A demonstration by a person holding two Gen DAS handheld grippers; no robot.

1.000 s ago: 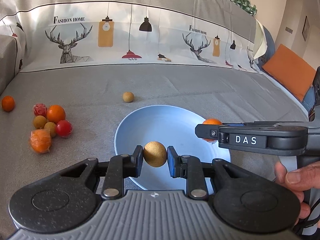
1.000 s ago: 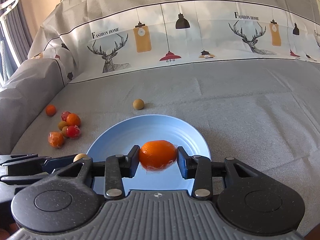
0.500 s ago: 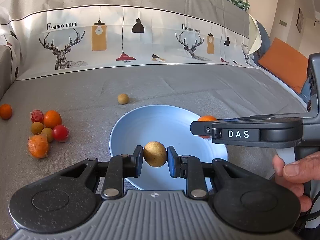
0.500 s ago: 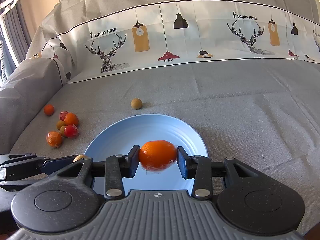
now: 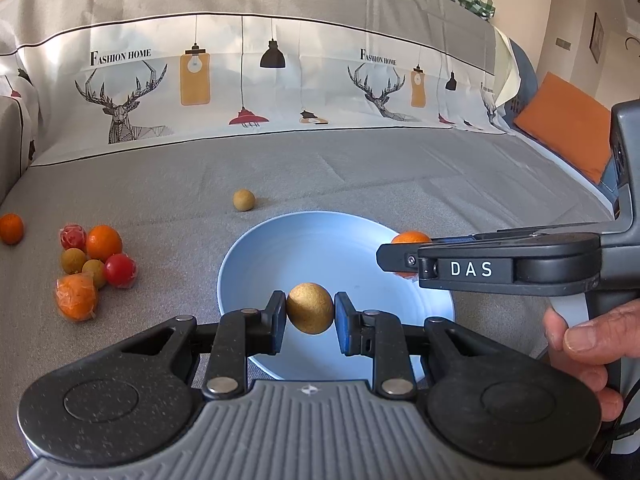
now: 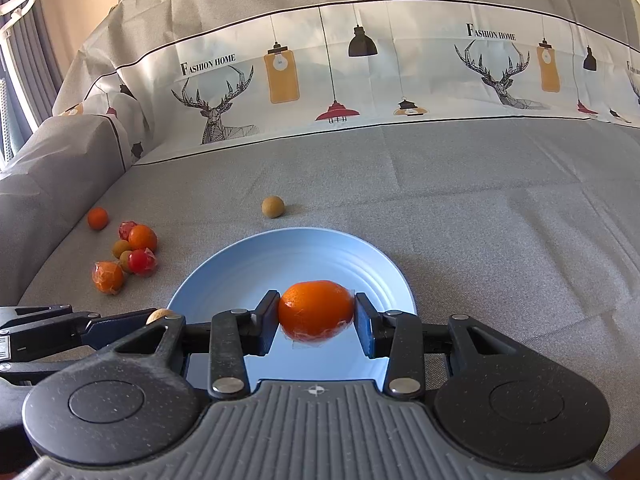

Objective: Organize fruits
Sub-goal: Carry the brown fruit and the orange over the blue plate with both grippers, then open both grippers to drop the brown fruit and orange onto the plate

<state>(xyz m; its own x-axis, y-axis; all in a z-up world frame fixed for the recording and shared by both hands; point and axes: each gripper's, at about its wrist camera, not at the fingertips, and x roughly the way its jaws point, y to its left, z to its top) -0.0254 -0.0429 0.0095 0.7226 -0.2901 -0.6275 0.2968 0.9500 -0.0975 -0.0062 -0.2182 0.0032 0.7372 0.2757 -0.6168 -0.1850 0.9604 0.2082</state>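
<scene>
My left gripper [image 5: 310,312] is shut on a small tan round fruit [image 5: 310,308] and holds it above the near part of a light blue plate [image 5: 280,248]. My right gripper [image 6: 316,316] is shut on a plastic-wrapped orange [image 6: 316,310] above the same plate [image 6: 280,256]. In the left wrist view the right gripper reaches in from the right with the orange [image 5: 410,238] partly hidden behind its finger. In the right wrist view the left gripper's tan fruit [image 6: 160,314] peeks out at the lower left.
A pile of oranges, red fruits and tan fruits [image 5: 90,264] lies left of the plate, also in the right wrist view [image 6: 128,254]. A lone orange [image 5: 11,229] sits further left. One tan fruit [image 5: 244,200] lies beyond the plate. An orange cushion [image 5: 560,120] is far right.
Both grippers keep hold of their fruits over the plate. The view has shifted slightly, with the plate and pile drifting a little left and nearer.
</scene>
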